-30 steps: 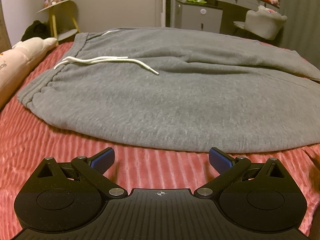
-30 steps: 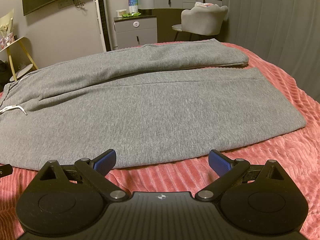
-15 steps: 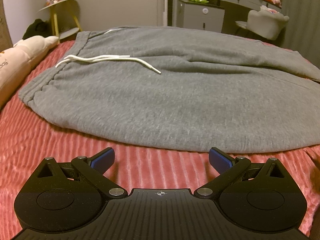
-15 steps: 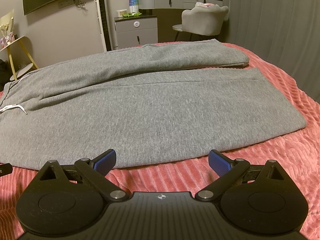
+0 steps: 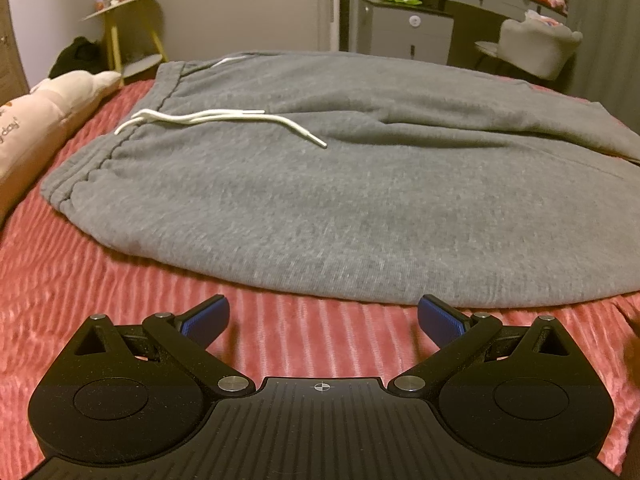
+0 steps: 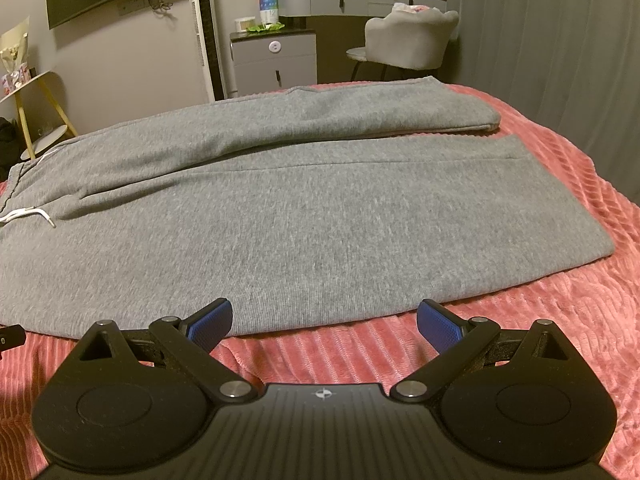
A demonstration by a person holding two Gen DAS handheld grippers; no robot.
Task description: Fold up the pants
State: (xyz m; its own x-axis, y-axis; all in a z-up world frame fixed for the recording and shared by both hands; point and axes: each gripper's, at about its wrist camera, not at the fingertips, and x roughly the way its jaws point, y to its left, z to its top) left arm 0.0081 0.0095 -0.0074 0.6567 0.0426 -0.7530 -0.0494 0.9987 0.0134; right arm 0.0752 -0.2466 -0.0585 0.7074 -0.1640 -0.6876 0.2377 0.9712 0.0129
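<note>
Grey sweatpants (image 5: 340,200) lie flat across a pink ribbed bedspread (image 5: 120,300), waistband to the left with a white drawstring (image 5: 224,118) on top. In the right wrist view the two legs (image 6: 320,216) run side by side to the right, hems near the bed's right side. My left gripper (image 5: 323,318) is open and empty, just short of the pants' near edge by the hip. My right gripper (image 6: 324,320) is open and empty, its left fingertip (image 6: 210,322) at the near edge of the near leg.
A pale pink pillow (image 5: 44,120) lies at the bed's left end. Beyond the bed stand a yellow-legged side table (image 5: 128,36), a grey cabinet (image 6: 274,62), a dresser and a grey chair (image 6: 408,40). Curtains (image 6: 560,60) hang at the right.
Both grippers have moved slightly closer to the pants' near edge. The left view has shifted a little right. Jaws stay open.
</note>
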